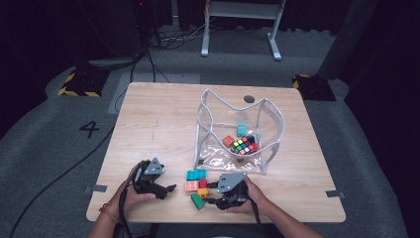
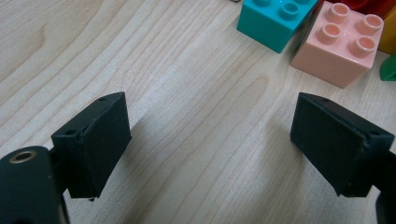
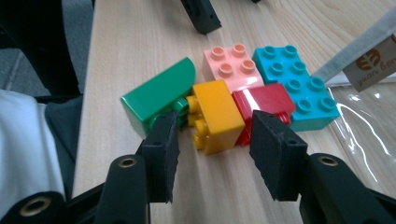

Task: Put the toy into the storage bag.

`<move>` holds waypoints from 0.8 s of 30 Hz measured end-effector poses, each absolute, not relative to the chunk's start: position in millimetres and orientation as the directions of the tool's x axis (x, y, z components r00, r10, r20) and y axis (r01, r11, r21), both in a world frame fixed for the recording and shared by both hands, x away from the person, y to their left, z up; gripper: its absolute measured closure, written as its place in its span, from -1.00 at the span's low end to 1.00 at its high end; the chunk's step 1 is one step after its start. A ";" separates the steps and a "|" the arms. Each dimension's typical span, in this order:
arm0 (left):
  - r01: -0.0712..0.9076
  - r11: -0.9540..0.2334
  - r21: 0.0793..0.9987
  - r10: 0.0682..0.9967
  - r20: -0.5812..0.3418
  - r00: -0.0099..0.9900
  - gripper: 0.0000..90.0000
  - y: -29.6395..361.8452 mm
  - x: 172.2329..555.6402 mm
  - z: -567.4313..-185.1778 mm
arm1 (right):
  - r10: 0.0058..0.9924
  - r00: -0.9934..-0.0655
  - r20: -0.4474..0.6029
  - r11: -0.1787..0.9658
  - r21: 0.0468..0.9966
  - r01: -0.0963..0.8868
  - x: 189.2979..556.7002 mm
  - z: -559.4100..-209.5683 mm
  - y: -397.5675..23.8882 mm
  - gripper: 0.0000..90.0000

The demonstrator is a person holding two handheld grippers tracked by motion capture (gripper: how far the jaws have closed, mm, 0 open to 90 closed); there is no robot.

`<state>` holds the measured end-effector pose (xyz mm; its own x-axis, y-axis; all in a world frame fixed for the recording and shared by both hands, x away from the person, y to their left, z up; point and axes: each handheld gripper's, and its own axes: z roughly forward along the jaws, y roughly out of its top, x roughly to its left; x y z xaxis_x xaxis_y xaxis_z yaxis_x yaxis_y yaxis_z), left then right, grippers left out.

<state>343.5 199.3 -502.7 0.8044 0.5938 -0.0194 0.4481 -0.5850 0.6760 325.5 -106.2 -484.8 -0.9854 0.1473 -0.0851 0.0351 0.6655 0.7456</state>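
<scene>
Pale wood-grain table point(image 1: 148, 114) carries a cluster of glossy, studded plastic blocks near its front edge, beside a clear, floppy vinyl bag point(image 1: 270, 124). Right gripper point(image 3: 212, 140), its flat black jaws narrowed but not pressing, straddles the boxy yellow block point(image 3: 215, 114) without gripping it. Left gripper point(image 2: 210, 140) hovers nearby, jaws wide, holding nothing.

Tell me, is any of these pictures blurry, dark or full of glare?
High view: the table is brightly lit, the room around it almost black, and the clear bag shows pale reflections. Left gripper view: sharp wood grain, soft shadows beside each jaw. Right gripper view: glare streaks on the red brick and the clear plastic; the near jaws look slightly soft.
</scene>
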 end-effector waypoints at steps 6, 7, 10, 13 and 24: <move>0.454 -0.581 0.676 0.595 -0.029 0.804 -0.73 199.0 343.2 -503.0 | 0.126 -0.986 -0.111 0.673 0.739 0.002 331.3 -488.9 -102.4 0.25; 0.454 -0.581 0.676 0.595 -0.029 0.804 -0.73 199.0 343.3 -503.0 | 0.147 -0.984 -0.100 0.673 0.739 0.025 330.1 -489.5 -100.6 0.27; 0.453 -0.581 0.677 0.594 -0.028 0.804 -0.73 199.0 343.4 -503.1 | 0.114 -0.985 -0.127 0.690 0.724 -0.014 331.4 -492.3 -97.9 0.31; 0.452 -0.582 0.676 0.593 -0.029 0.805 -0.73 199.0 343.6 -503.1 | 0.146 -0.985 -0.087 0.706 0.707 0.042 327.4 -493.5 -98.8 0.44; 0.452 -0.581 0.676 0.593 -0.029 0.805 -0.73 199.0 343.5 -503.1 | 0.180 -0.982 -0.053 0.682 0.727 0.086 330.6 -490.2 -115.5 0.48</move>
